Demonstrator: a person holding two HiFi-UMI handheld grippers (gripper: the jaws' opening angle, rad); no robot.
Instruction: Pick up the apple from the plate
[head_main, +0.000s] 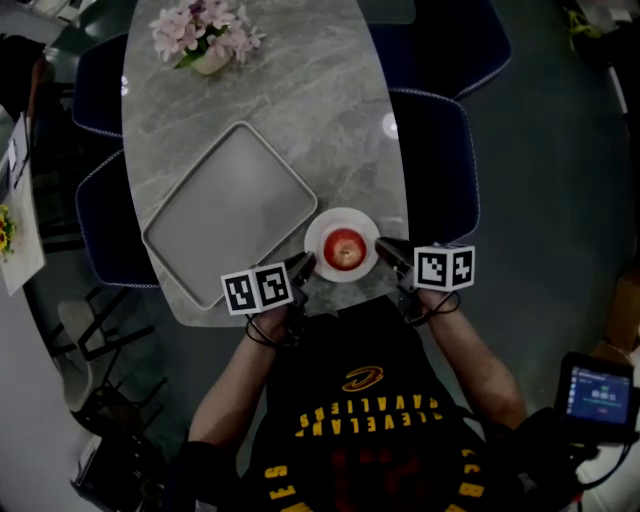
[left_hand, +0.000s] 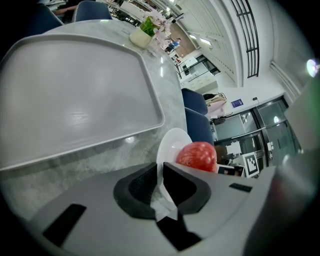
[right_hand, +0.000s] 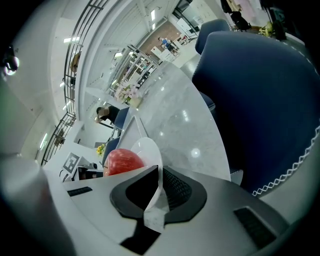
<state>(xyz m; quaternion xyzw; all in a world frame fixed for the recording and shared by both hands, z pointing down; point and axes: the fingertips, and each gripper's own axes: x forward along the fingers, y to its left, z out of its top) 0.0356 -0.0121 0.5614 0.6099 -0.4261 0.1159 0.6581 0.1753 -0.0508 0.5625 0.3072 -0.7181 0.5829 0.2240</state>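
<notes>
Your left gripper (head_main: 304, 263) and right gripper (head_main: 383, 247) each clamp the plate (head_main: 342, 212) rim, at 9 and 3 o'clock. The apple (head_main: 344, 248) sits on it, not yet grasped.

**Place:** large commercial or office hall with a dining corner set up in it.

**Building evidence:**
- high ceiling with strip lights (left_hand: 205, 41)
- upper-level railing (left_hand: 248, 40)
- glass doors (left_hand: 260, 127)

**Furnishing:**
- oval marble-look desk (head_main: 330, 100)
- blue upholstered chairs (head_main: 440, 150) along its edges
- potted flowers (head_main: 205, 35) at the far end
- grey tray (head_main: 230, 215) at the left edge
- white plate (head_main: 318, 232) with an apple (head_main: 343, 248) at the near edge
</notes>
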